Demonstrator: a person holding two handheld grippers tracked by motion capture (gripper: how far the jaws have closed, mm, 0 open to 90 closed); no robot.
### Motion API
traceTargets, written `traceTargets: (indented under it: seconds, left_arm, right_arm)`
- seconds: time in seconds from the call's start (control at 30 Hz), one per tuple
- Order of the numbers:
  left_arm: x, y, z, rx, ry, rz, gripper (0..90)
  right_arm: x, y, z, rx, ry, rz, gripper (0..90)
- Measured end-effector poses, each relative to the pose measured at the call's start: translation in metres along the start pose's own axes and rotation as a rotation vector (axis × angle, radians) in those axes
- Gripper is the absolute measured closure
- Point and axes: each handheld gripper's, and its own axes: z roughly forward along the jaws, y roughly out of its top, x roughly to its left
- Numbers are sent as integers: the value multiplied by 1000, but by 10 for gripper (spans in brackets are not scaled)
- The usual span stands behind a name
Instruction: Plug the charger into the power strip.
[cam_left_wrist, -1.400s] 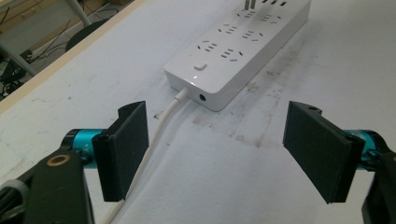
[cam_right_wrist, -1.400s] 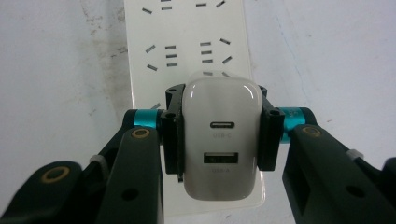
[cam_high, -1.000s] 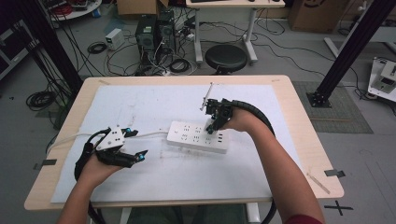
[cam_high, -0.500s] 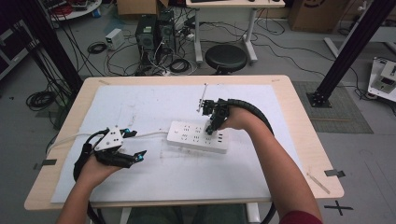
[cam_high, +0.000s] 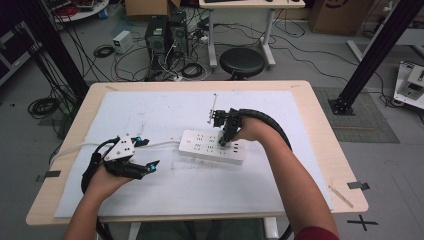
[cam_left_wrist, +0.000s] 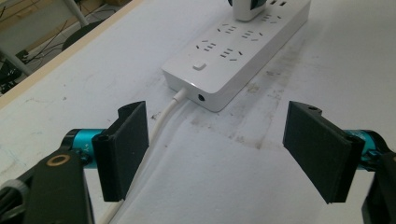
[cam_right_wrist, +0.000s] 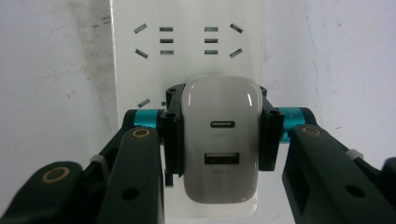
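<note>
Right gripper (cam_right_wrist: 219, 140): your jaws are clamped on the two sides of a white charger (cam_right_wrist: 220, 144). Your right gripper view shows its face with two ports, one oval above one rectangular.
Charger position: it sits over the white power strip (cam_right_wrist: 187, 46), with free sockets ahead of it. Whether its prongs are seated in a socket is hidden.
High view, right side: your right gripper (cam_high: 226, 136) points down onto the right half of the power strip (cam_high: 200, 147); the charger is too small to make out there.
Left gripper (cam_left_wrist: 215, 154): your jaws stand wide apart and hold nothing.
Left gripper view, extra detail: the strip's near end shows a button, a round port and the white cable (cam_left_wrist: 159, 126) leaving it, passing just beside your left-hand jaw. The charger (cam_left_wrist: 247, 8) appears at the far end, well apart from these jaws.
High view, left side: your left gripper (cam_high: 150, 166) rests near the table's (cam_high: 320, 125) front-left, on the white sheet (cam_high: 150, 110), apart from the strip.
</note>
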Motion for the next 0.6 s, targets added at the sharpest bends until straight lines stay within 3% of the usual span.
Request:
traceTargets:
  seconds: [0.13,0.27,0.6]
  left_arm:
    - [-1,2,6,6,-7,5,225]
    - [-4,5,10,17,-17,15,226]
    - [-2,5,7,6,-10,0,225]
  right_arm:
    - [-1,-1,1,-7,4,-14,637]
    - [-1,5,5,32,8,-7,637]
    - [-5,2,6,1,28,-14,610]
